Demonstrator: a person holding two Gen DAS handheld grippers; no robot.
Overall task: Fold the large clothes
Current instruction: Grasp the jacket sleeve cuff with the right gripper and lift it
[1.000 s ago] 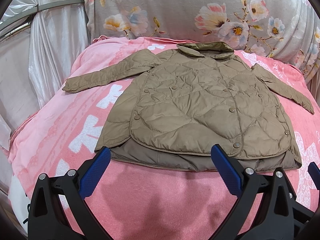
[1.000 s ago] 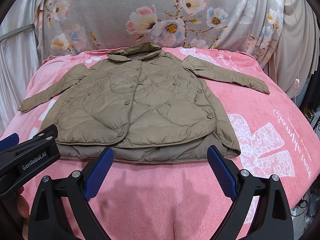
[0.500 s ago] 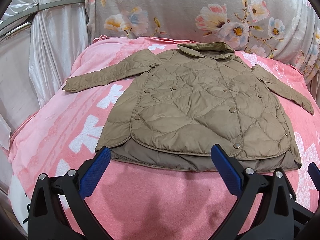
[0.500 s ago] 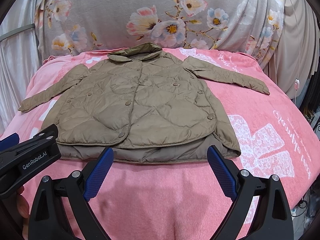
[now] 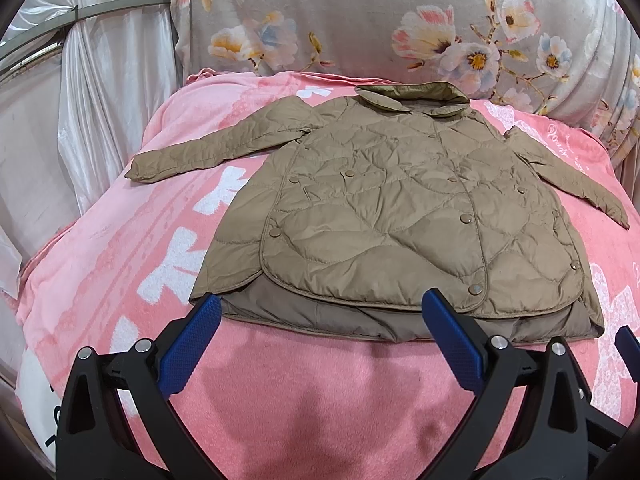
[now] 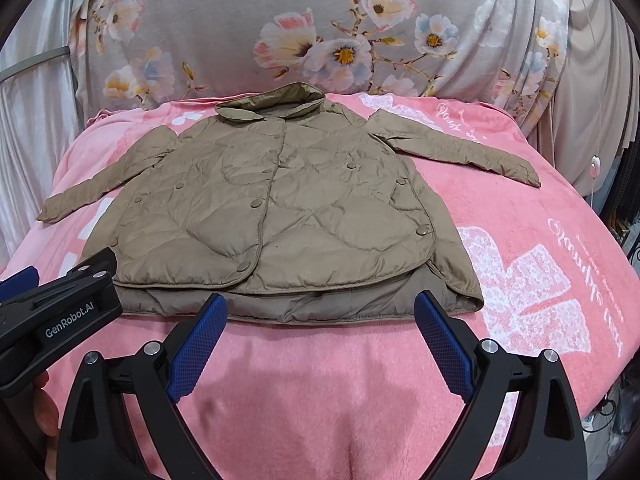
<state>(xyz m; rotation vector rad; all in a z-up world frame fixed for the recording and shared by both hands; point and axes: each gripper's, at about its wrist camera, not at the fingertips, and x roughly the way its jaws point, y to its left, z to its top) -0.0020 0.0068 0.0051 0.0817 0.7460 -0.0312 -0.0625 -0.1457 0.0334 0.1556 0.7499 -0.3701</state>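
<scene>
From the left wrist, the left hand-held gripper [image 5: 318, 328] stood wide, holding nothing, its blue pads just short of the hem of the jacket [image 5: 404, 216]. The jacket lay flat and buttoned on the pink blanket [image 5: 120, 248], collar toward the floral cloth [image 5: 360, 20], both sleeves spread out.

From the right wrist, the right hand-held gripper [image 6: 320, 328] also stood wide and empty near the hem. The left hand-held gripper's body showed at the left edge, possibly touching the jacket's corner. A white curtain [image 6: 24, 120] hung at left.
</scene>
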